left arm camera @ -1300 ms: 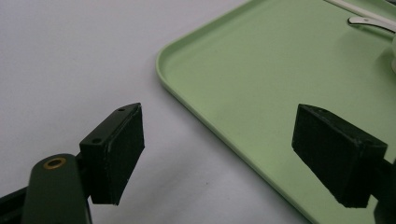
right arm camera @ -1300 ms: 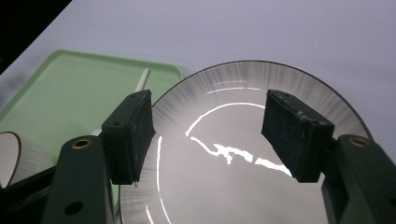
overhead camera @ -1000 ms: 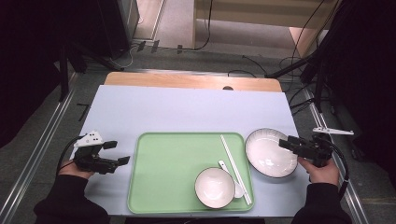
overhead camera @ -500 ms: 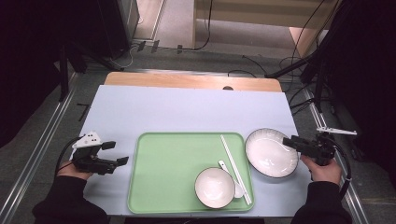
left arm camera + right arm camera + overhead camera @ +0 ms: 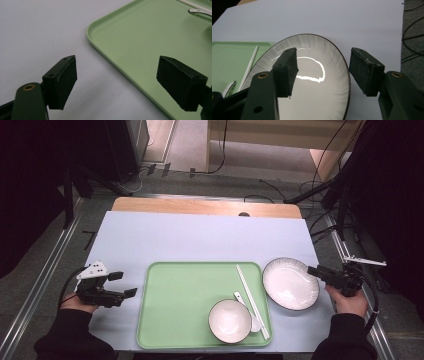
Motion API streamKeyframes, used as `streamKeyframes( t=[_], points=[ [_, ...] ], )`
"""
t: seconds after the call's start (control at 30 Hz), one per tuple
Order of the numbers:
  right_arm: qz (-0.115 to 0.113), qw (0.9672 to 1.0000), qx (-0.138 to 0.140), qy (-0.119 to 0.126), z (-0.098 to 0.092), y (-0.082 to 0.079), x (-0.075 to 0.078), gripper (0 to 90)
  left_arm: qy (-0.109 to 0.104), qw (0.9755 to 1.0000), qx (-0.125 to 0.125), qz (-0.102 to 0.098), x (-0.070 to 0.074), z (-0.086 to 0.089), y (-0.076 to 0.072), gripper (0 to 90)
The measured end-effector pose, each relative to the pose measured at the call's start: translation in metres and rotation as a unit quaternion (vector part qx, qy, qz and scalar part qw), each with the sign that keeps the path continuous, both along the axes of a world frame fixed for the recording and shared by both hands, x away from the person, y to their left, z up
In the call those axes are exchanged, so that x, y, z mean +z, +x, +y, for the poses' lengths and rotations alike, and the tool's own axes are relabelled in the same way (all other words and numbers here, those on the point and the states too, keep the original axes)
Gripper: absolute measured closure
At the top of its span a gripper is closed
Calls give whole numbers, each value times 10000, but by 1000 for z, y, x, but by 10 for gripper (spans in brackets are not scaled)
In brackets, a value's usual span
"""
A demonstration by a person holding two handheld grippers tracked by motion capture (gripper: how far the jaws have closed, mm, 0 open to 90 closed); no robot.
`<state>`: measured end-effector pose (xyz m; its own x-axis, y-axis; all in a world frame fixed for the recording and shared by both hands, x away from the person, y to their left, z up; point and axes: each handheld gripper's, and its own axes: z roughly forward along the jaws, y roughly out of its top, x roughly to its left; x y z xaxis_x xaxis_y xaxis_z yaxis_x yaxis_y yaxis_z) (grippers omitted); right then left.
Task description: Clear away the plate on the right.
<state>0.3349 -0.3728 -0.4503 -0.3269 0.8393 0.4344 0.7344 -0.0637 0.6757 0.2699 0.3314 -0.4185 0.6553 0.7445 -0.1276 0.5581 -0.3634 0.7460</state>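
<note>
No writing readable anywhere. My left gripper [image 5: 121, 284] sits low on the table, level, pointing right at the green tray [image 5: 175, 320], jaws wide, nothing between. My right gripper [image 5: 314, 270] points left, jaws just been closing, straddling the white plate [image 5: 290, 282] rim, pads not pressing. Plate lies right of tray, long axis diagonal.

We see the plate [image 5: 317, 82] as glazed ceramic, glossy white with fine radial ribbing and a dark rim, throwing bright highlights. The bowl [image 5: 230, 320] has the same shiny white glaze. The tray [image 5: 140, 42] looks like smooth green plastic with a soft satin sheen. The worktop [image 5: 200, 240] is matt pale sheet; bare wood shows along its far edge. The right gripper [image 5: 322, 72] has matt black jaws with rough pads.
</note>
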Motion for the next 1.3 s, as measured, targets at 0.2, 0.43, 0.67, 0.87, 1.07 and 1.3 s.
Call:
streamKeyframes(
  t=[0.2,0.43,0.67,0.87,1.07,1.3],
  points=[
    [60,9999,-107,-62,1,6,-11,461,3,10000,0,-5,0,-1,0,168],
    [181,9996,-169,127,6,12,-27,546,4,10000,2,-8,0,-1,0,168],
    [190,9997,-181,-17,10,16,-35,654,8,10000,-21,-41,0,-2,0,168],
    [295,9995,-88,52,11,18,-46,709,18,10000,-48,-36,0,-3,1,168],
    [507,9976,-208,418,5,21,-47,765,15,9999,-86,-48,0,-4,2,168],
    [614,9959,-151,649,-6,20,-39,820,-75,9998,-126,-96,0,-4,2,169]
  ],
)
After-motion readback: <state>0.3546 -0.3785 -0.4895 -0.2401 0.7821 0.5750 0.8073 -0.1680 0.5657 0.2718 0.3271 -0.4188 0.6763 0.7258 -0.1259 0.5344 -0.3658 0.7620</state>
